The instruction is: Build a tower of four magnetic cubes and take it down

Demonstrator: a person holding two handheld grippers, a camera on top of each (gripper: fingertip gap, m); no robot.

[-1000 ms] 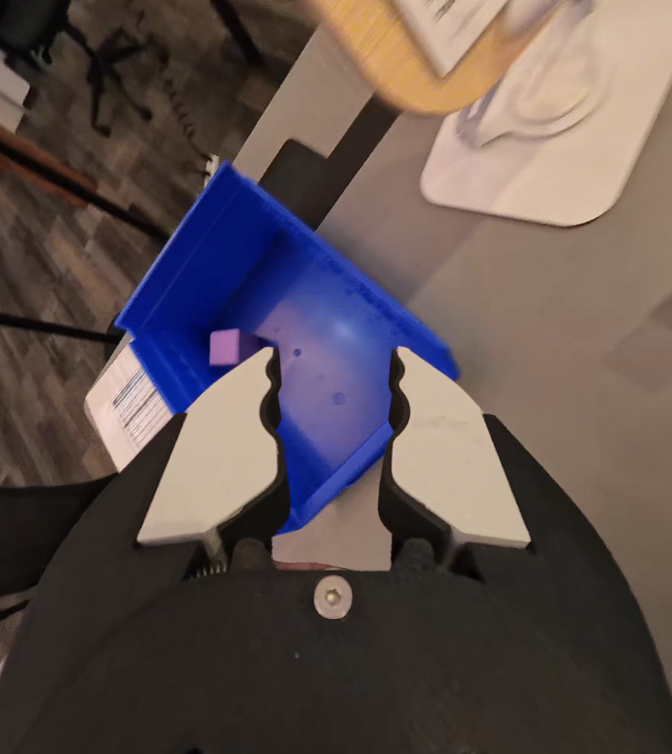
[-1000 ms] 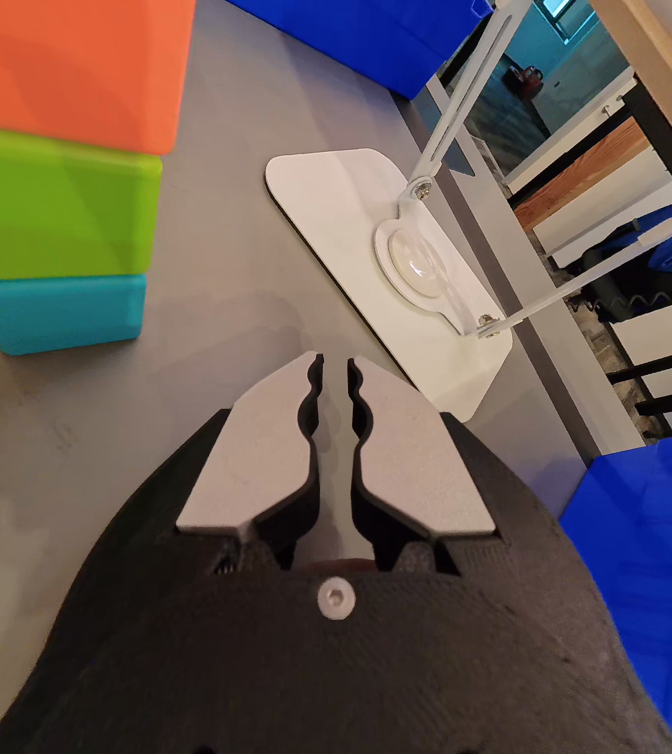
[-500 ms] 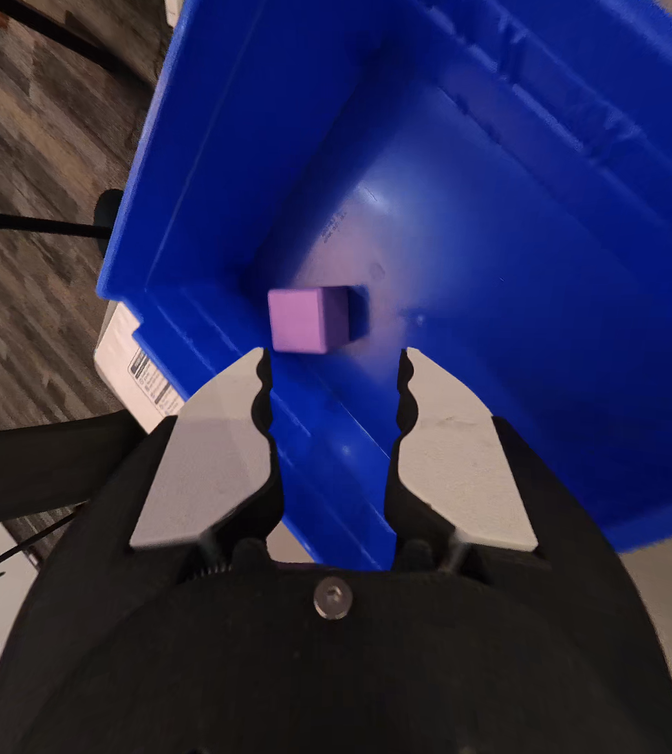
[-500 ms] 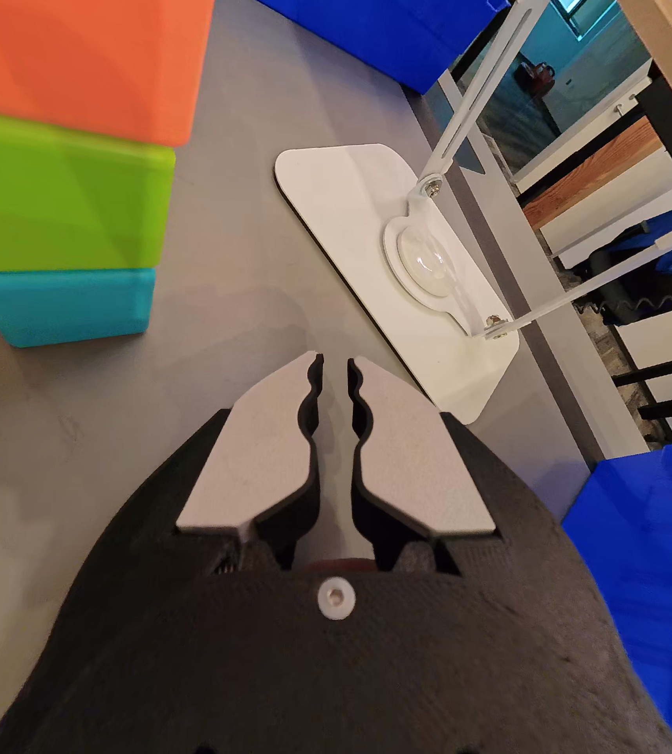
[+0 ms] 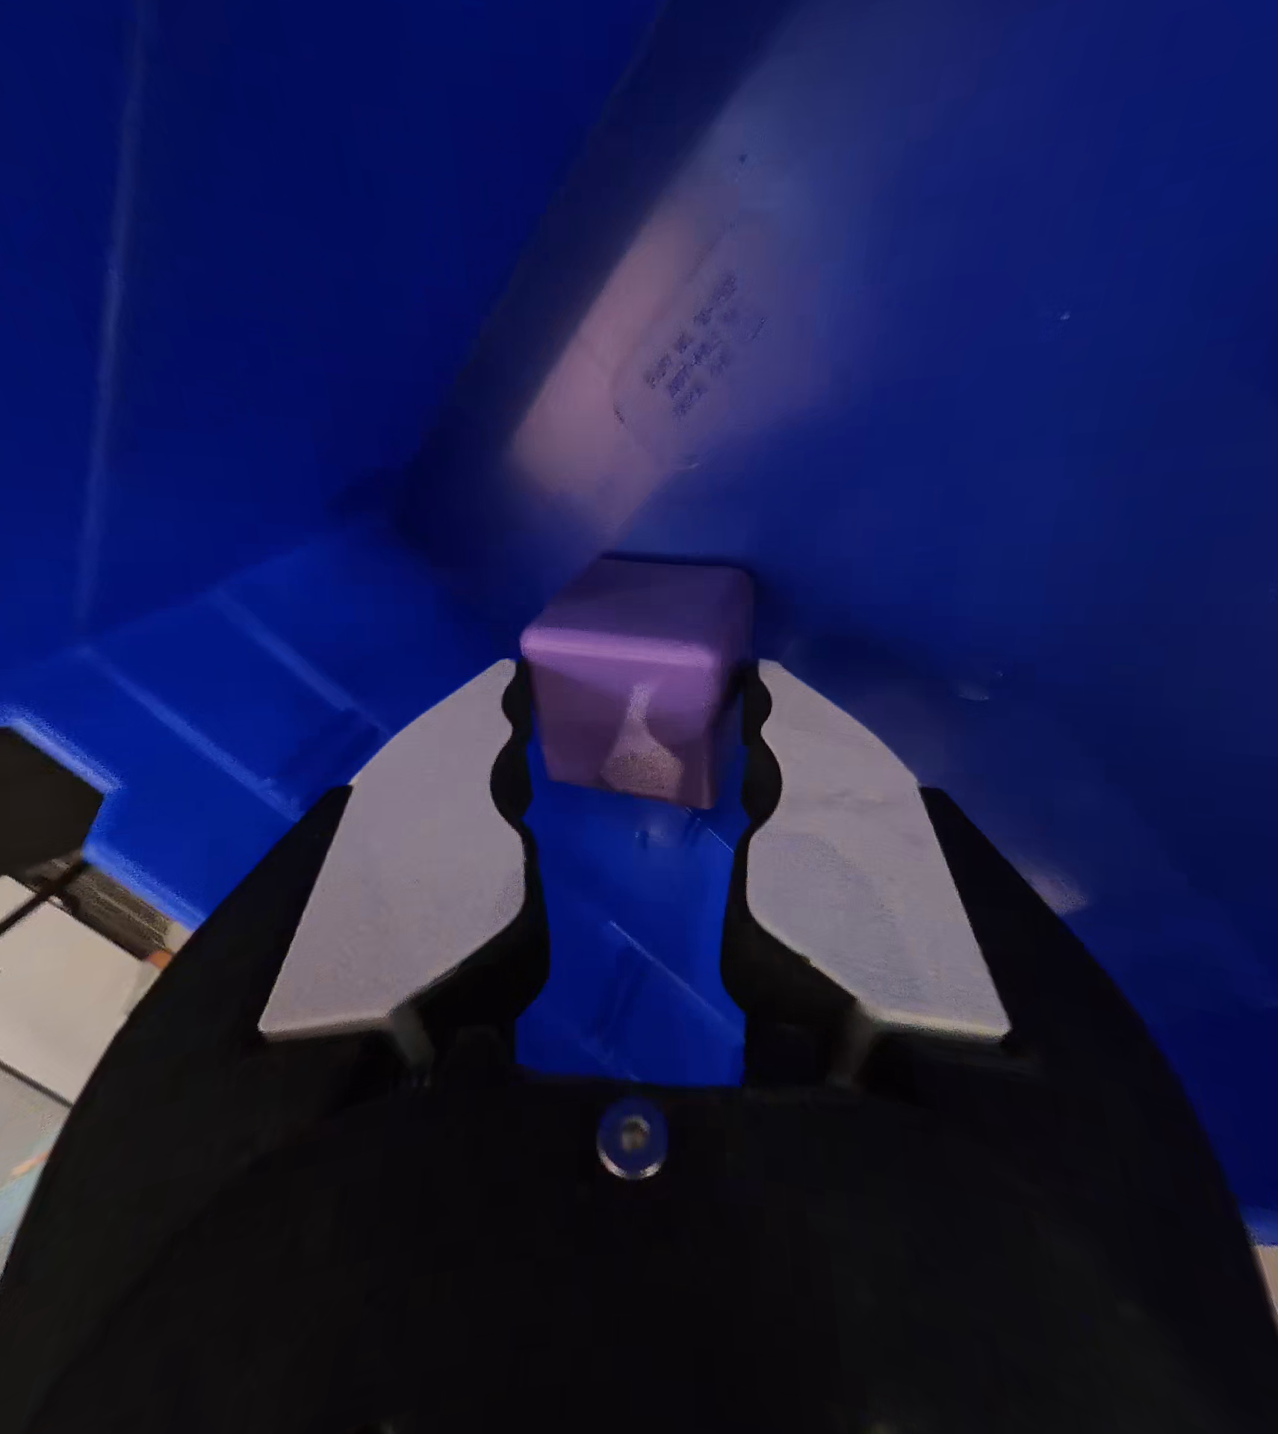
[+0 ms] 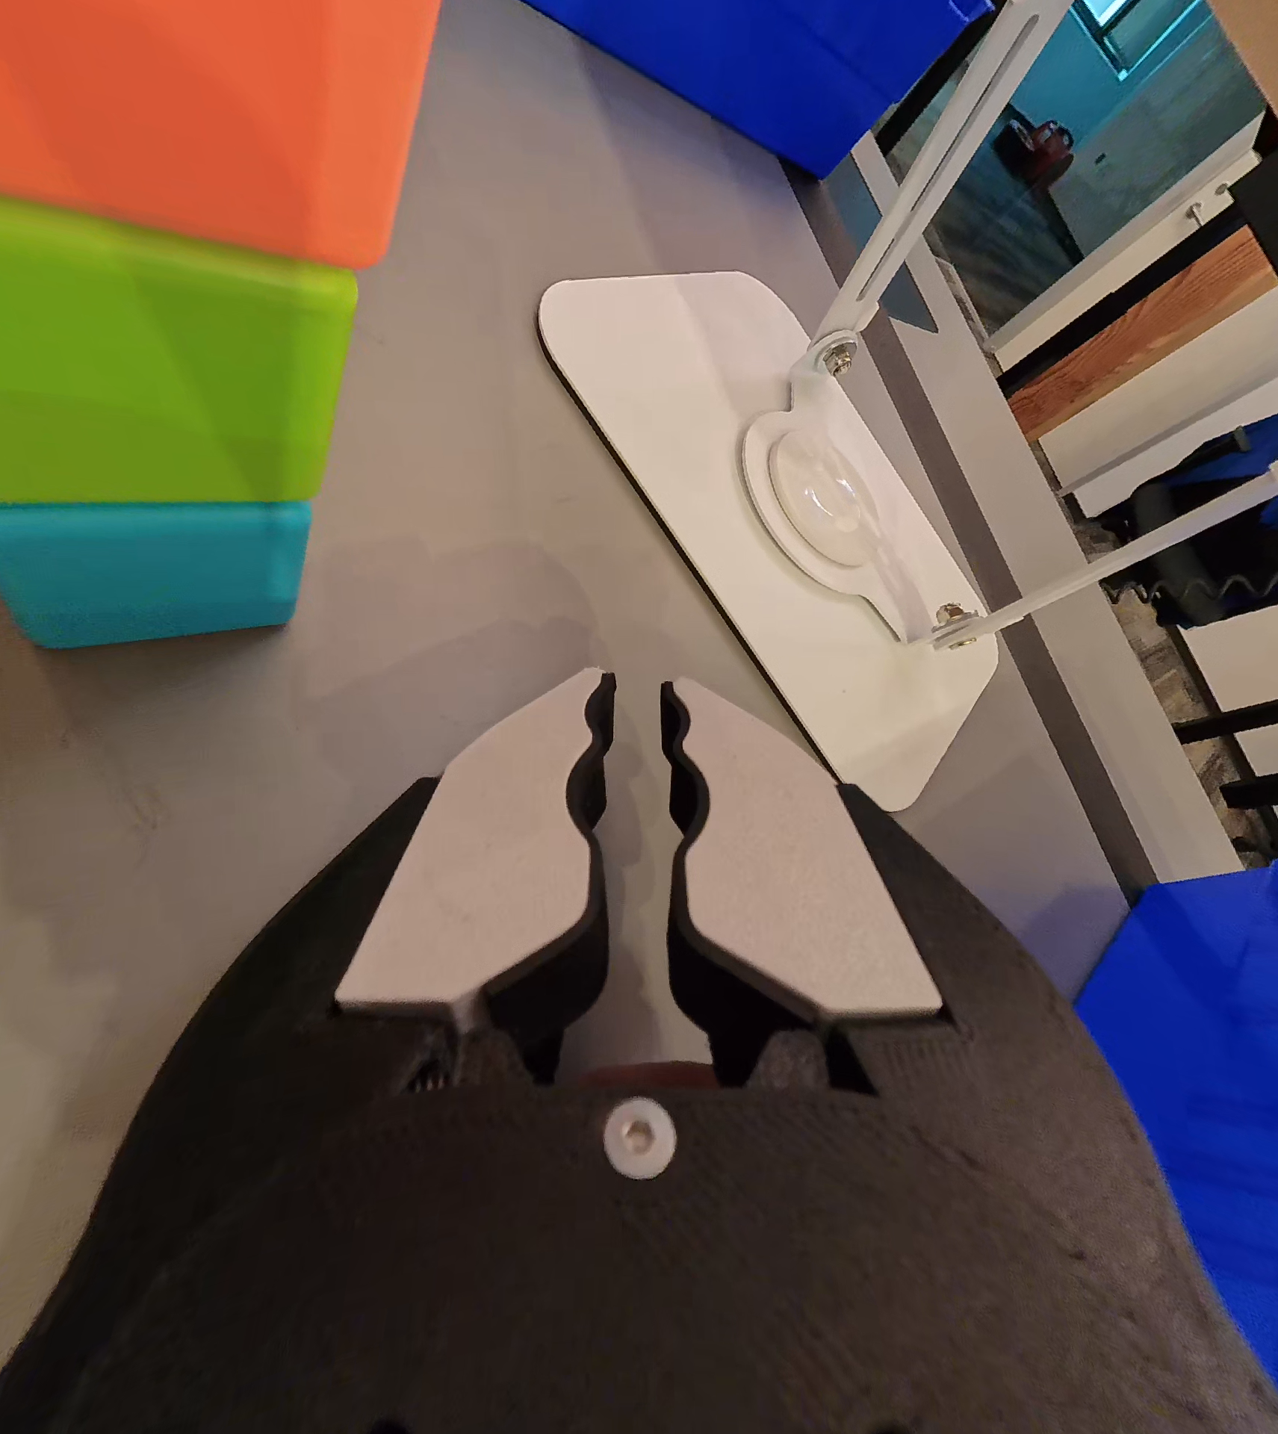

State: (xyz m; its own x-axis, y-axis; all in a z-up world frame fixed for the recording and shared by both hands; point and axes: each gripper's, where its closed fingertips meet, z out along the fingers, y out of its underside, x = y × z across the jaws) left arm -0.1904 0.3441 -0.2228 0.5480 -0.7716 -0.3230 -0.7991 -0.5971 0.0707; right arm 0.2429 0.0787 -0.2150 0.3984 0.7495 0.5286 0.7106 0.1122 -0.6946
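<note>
In the left wrist view a purple cube (image 5: 635, 683) rests on the floor of a blue bin (image 5: 1008, 388), near a corner. My left gripper (image 5: 635, 679) reaches into the bin, its two pads pressed against the cube's left and right sides. In the right wrist view a stack of three cubes stands on the grey table at the upper left: teal (image 6: 139, 574) at the bottom, green (image 6: 131, 357) in the middle, orange (image 6: 170, 116) on top. My right gripper (image 6: 637, 687) hovers low over the table to the right of the stack, empty, with only a narrow slit between its jaws.
A white stand base (image 6: 697, 465) with thin white arms lies on the table just beyond the right gripper. One blue bin (image 6: 760, 70) sits at the far table edge and another (image 6: 1241, 1047) at the right. The table edge (image 6: 1047, 698) drops to the floor on the right. Spacing between my two grippers at the tips: around 50 cm.
My left gripper has dropped down into the blue bin onto the purple cube, and its jaws have narrowed around it. My right gripper has barely moved and has stayed shut.
</note>
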